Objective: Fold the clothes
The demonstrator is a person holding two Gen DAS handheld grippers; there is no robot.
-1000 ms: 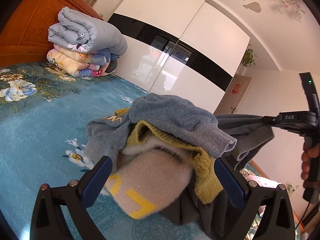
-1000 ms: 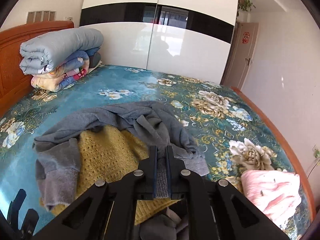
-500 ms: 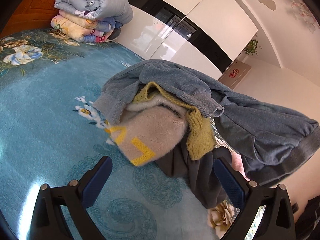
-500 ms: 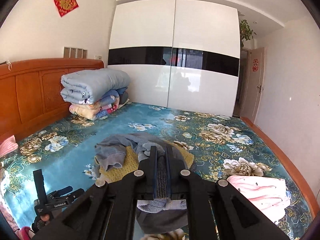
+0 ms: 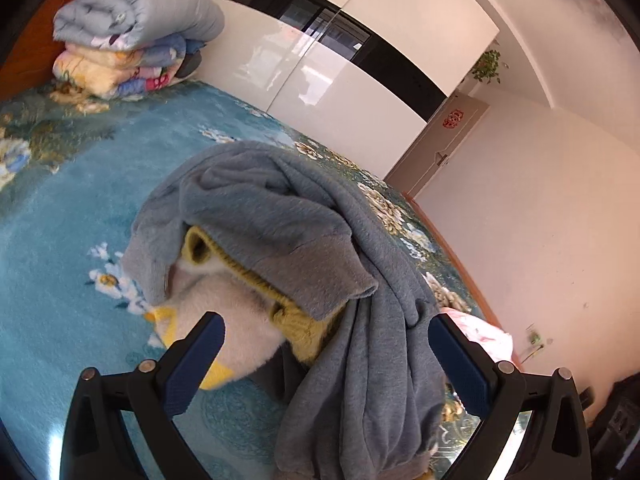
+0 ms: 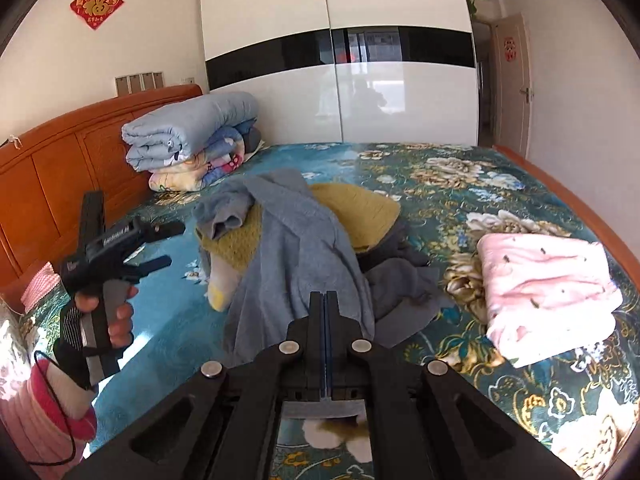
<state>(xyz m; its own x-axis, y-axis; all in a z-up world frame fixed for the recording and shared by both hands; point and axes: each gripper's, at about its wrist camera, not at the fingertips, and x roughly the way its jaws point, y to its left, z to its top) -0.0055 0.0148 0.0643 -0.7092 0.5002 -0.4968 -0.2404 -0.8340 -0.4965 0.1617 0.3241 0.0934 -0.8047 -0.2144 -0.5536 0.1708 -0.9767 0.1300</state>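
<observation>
Over the bed (image 6: pixel 460 184), the right gripper (image 6: pixel 325 304) clamps the grey sweater (image 6: pixel 296 248); the left gripper (image 5: pixel 324 344) gapes, holding nothing.

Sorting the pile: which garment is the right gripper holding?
The blue-grey sweatshirt, pinched in the right gripper; the yellow knit lies free beneath.

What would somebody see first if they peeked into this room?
Probably the grey sweater, pulled up off the heap in the middle of the flowery bed by the shut right tongs. Next, the folded pink cloth at the right and the stacked quilts by the headboard.
</observation>
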